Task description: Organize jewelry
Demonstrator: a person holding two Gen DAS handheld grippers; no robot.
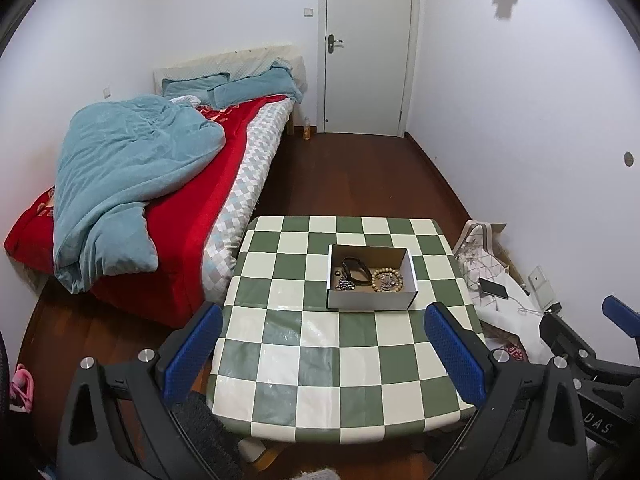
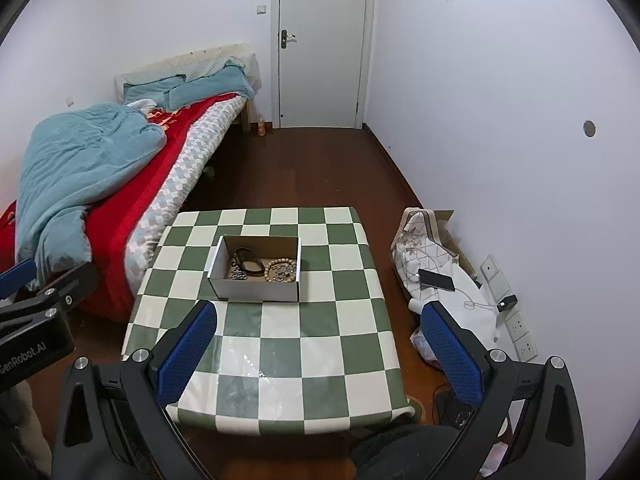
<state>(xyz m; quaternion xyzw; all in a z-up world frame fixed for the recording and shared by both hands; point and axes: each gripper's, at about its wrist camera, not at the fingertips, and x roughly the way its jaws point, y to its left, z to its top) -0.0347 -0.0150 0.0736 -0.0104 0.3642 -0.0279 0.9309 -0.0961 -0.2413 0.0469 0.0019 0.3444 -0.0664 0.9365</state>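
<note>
— Where does the jewelry sit?

— In the open cardboard box (image 1: 370,276), ahead of the left gripper (image 1: 324,354) and between the lines of its fingers; ahead and slightly left of the right gripper (image 2: 320,354). Inside: a dark watch strap (image 1: 356,269), a wooden bead bracelet (image 1: 387,279) and a tangle of metal pieces (image 1: 346,285) (individual items cannot be separated at this range).

— Why is it placed so?

— Judged: one shallow open box keeps every piece reachable from above, and the checked tablecloth (image 1: 280,344) before it is left bare, presumably as sorting space.

— State of the tools?

— Both are spread wide and hold nothing. Both hang back over the near table edge, well apart from the box.

— Anything obscured?

— The box's near wall hides part of its floor. The right gripper's body shows only partly at the right edge of the left view. A phone (image 2: 437,280) on cloth lies right of the table; the bed (image 1: 132,184) lies left.
</note>
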